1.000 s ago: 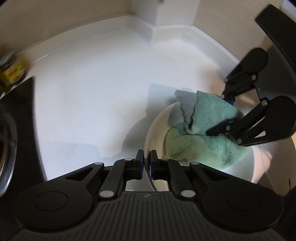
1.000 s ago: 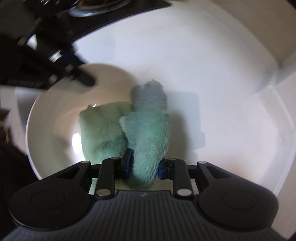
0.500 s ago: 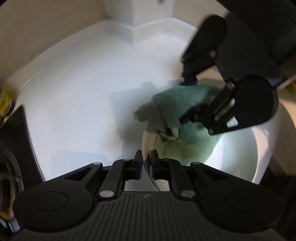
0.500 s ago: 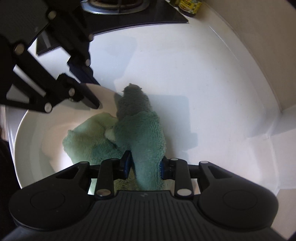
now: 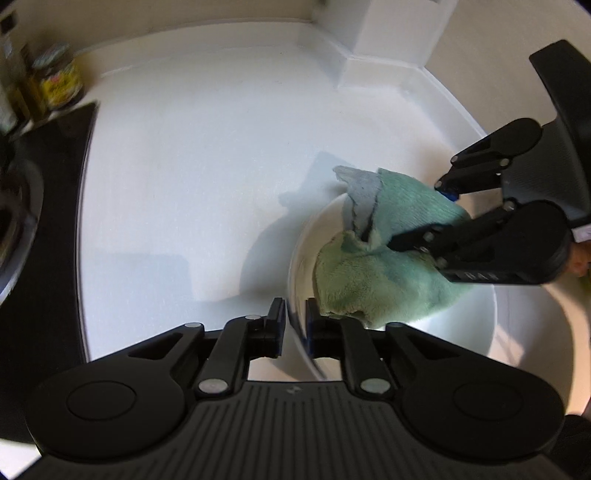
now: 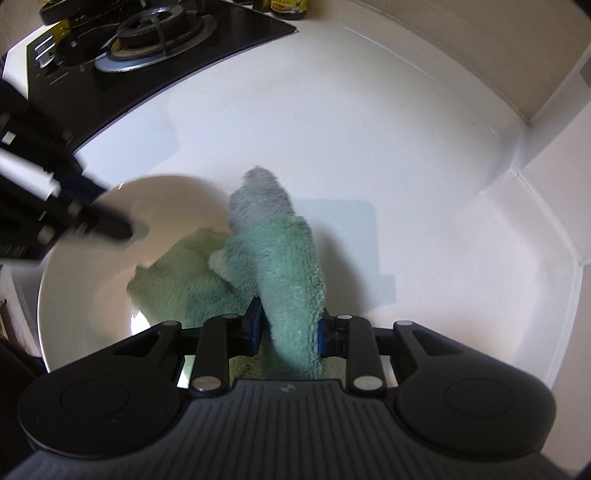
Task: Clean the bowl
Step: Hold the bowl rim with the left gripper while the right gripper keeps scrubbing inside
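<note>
On the white countertop (image 6: 369, 129), toward its middle and well short of the back corner, a white bowl (image 6: 81, 295) is held up on a tilt. The left gripper (image 5: 295, 321) is clenched on the bowl's rim, one finger outside the wall and one inside, so the bowl lies straight ahead of those jaws and opens to that gripper's right. The right gripper (image 6: 290, 325) is clamped around a thick fold of a green microfibre cloth (image 6: 291, 273). From its jaws the cloth runs forward and to the left: its long fold points over the bowl's far rim, a grey corner hanging past it above the countertop, while a looser lobe (image 6: 184, 284) lies down inside on the bowl's inner wall. In the left wrist view the same cloth (image 5: 373, 277) fills the part of the bowl just beyond the pinched rim.

Wiping looks under way. The relation that matters next is that the unwiped interior, including the bright bottom, lies to the left of the right gripper's jaws, so that gripper is the one to sweep there. A gas hob (image 6: 147, 29) sits at the far left edge, jars (image 5: 59, 81) beside it.
</note>
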`<control>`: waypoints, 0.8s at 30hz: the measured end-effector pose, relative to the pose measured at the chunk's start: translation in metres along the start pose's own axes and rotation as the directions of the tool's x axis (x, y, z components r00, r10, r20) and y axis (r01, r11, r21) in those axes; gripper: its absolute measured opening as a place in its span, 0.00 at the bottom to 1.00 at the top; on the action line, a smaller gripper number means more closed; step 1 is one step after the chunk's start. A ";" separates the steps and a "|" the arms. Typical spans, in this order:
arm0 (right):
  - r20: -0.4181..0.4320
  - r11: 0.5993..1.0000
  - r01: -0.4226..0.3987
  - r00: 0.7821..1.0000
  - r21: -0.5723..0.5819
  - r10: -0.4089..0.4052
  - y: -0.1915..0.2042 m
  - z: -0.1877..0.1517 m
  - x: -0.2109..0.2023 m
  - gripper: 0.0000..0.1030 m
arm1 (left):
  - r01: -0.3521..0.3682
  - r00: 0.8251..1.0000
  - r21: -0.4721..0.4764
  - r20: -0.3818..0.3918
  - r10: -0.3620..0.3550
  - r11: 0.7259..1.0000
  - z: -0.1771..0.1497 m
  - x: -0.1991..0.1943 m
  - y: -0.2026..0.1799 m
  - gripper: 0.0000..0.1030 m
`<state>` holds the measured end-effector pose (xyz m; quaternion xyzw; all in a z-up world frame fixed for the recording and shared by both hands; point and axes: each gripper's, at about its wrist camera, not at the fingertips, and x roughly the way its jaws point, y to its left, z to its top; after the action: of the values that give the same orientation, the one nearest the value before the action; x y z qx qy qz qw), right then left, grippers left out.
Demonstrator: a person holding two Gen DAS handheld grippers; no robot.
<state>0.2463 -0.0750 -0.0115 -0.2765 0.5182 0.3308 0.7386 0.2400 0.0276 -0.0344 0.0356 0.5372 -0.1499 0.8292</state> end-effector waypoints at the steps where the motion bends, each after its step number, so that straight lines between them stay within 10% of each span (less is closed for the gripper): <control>1: -0.009 1.000 -0.019 1.000 -0.005 0.019 -0.006 -0.002 -0.004 0.20 | -0.001 1.000 0.027 -0.003 0.001 1.000 0.005 0.000 0.001 0.04; 12: -0.055 0.966 -0.006 0.998 -0.258 -0.008 0.001 0.016 -0.001 0.22 | 0.057 0.998 0.381 -0.054 -0.039 0.923 0.037 0.018 -0.021 0.08; 24: -0.017 0.988 -0.034 0.999 -0.151 0.031 -0.011 0.020 -0.001 0.21 | 0.039 0.999 0.128 -0.032 -0.035 0.991 0.040 0.023 -0.014 0.13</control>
<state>0.2664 -0.0669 -0.0031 -0.3255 0.5013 0.3792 0.7064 0.2800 0.0004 -0.0368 0.0810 0.5392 -0.1990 0.8143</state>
